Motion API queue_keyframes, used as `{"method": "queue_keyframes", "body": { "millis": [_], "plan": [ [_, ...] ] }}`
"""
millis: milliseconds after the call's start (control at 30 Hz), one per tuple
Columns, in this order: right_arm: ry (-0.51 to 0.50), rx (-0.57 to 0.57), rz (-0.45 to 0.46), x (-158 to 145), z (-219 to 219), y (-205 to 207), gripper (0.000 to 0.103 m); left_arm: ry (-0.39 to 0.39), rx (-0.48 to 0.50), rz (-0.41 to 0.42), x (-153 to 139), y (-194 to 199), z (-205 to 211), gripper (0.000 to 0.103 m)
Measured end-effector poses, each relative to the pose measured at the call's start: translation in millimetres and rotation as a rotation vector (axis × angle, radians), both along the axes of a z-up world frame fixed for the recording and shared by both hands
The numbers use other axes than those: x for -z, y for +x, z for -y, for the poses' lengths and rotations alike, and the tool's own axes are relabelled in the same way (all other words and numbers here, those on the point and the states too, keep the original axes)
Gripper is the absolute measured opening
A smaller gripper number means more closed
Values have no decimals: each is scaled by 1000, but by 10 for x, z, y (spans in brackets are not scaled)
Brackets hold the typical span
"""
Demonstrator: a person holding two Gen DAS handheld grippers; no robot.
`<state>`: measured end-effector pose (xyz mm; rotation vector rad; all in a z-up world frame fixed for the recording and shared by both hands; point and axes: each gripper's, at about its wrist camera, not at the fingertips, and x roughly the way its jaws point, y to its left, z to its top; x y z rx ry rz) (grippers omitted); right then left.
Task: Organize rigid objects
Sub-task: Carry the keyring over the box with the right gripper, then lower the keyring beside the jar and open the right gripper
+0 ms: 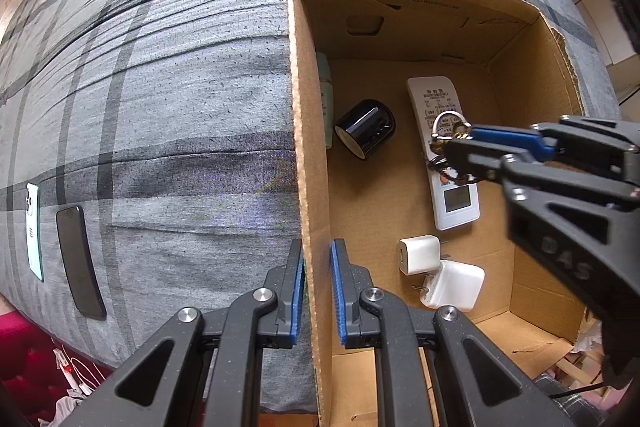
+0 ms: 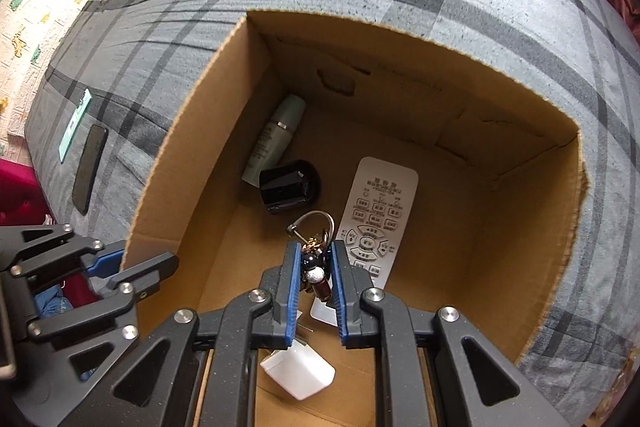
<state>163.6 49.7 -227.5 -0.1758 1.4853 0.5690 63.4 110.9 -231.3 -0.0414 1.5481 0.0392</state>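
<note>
While the left gripper pinches the brown cardboard box's wall, the right gripper, clamped on the beaded metal keyring above the white remote, should lower before releasing.

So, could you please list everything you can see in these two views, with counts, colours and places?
cardboard box: one, brown, open-topped, on the bed.
remote control: one, white, on the box floor.
black jar: one, glossy black, on its side in the box beside the bottle.
bottle: one, pale grey-green, lying along the box's left wall.
chargers: two, white, on the box floor, touching.
keychain: one, metal ring with beads, held above the remote.
phones: two, one black, one mint-green, on the bedsheet left of the box.
bedsheet: one, grey plaid.
left gripper: jaws straddle the box's left wall.
right gripper: jaws closed on the keychain.
</note>
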Motion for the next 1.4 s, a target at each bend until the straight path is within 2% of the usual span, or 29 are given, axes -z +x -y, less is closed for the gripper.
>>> {"method": "queue_keyframes", "body": {
  "millis": [367,833,1000,1167,1400],
  "plan": [
    [-10,10,-51,226,-19,1,15,4,3,-1,0,7,8,14],
    [16,12,-45,188,-20,44,14,11,7,-3,-8,7,21,14],
    [18,11,-30,82,-21,-29,15,13,6,-3,-8,5,23,14],
    [19,0,1,-68,38,-44,35,18,7,-4,-10,1,21,14],
    [21,21,36,-266,160,-21,53,27,6,-6,-7,9,36,14]
  ]
}}
